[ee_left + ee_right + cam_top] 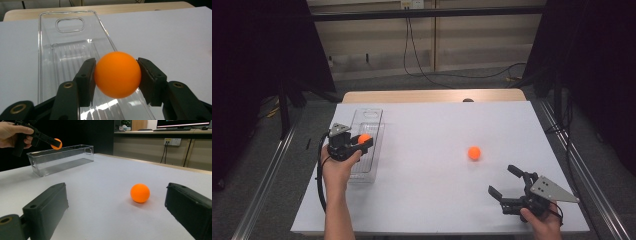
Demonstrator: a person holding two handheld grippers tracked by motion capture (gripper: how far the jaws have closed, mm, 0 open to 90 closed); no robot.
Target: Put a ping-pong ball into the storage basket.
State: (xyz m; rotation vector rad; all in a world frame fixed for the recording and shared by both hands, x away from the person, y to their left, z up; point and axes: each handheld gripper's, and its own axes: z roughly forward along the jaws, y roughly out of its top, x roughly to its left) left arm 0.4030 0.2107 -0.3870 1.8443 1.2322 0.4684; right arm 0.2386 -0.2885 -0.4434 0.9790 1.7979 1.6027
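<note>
Orange ball (pixel 117 74) sits clamped between the left gripper (pixel 353 143) pads, poised above the clear bin (pixel 50 45) for dropping in, while the right gripper (pixel 511 186) gapes wide behind the second ball (pixel 474 152), presumably next.

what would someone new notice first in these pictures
Two bright orange balls stand out against the white table. One ball is clamped between the jaws of the left gripper, held above the clear plastic bin at the table's left. The other ball lies loose right of centre, ahead of the open right gripper.
</note>
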